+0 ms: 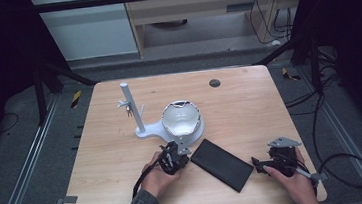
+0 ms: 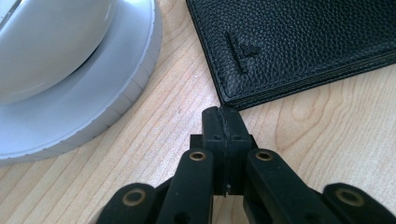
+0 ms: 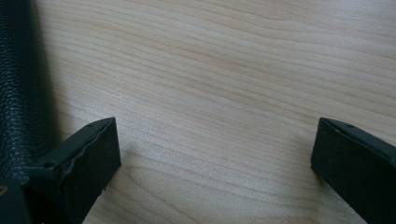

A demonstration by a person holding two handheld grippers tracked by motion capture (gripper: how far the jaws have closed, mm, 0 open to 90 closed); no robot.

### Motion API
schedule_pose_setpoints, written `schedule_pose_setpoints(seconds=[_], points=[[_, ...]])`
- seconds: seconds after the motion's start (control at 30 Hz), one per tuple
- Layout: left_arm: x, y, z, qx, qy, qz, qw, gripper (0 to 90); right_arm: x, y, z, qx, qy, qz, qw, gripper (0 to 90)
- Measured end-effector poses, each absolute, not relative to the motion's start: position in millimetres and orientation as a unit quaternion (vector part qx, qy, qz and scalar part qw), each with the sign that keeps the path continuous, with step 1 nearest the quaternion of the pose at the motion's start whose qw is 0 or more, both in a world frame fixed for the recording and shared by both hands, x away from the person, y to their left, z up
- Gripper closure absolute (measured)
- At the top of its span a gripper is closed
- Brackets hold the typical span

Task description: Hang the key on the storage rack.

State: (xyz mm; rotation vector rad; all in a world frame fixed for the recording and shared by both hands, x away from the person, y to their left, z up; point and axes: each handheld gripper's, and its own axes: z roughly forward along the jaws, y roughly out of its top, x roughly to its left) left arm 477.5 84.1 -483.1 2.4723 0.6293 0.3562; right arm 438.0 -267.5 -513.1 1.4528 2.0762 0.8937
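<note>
my left claw [image 1: 179, 150] sits low and centre in the high view, and through its own camera i see it [image 2: 223, 116] clenched tight, both jaws pressed flat together with nothing between them, the tips just short of the near corner of the black wallet [image 2: 299, 42]. the wallet [image 1: 221, 164] lies flat on the wooden table [image 1: 249, 100], slanting from the middle of the frame down toward the lower right, between my two hands. just beyond my left claw, up and slightly right of it in the high view, stands a rounded silver dome [image 1: 181, 118] on a white base [image 1: 154, 131], and from the left end of that base a white post [image 1: 133, 108] rises upright with a small clip partway up. in the left gripper view that base [image 2: 84, 112] curves across the upper left of the frame, close beside my jaws and near the wallet's edge, so it crowds the space on that side. my right claw [image 1: 259, 165] is at the lower right of the high view, released, jaws spread wide; in its own view the wallet [image 3: 18, 93] runs down the left edge, just beside the left jaw, with bare wood between the jaws. a small dark disc [image 1: 214, 83] sits at the far side of the table, well apart from everything.
</note>
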Motion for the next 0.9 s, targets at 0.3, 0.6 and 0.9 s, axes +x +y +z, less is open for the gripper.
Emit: schedule_pose_setpoints(seconds=[0.3,0.6,0.9], points=[[478.5,82.7,-482.3,0.919,0.235,0.142,0.283,90.0,437.9,-267.4,-513.1,0.527,0.753,0.324,0.225,1.7],[479.8,88.0,-470.8,0.896,0.248,0.142,0.340,90.0,437.6,-267.3,-513.1,0.527,0.753,0.324,0.226,2.0],[486.1,80.4,-457.3,0.885,0.245,0.121,0.377,90.0,438.0,-271.3,-508.8,0.530,0.744,0.340,0.222,8.2]])
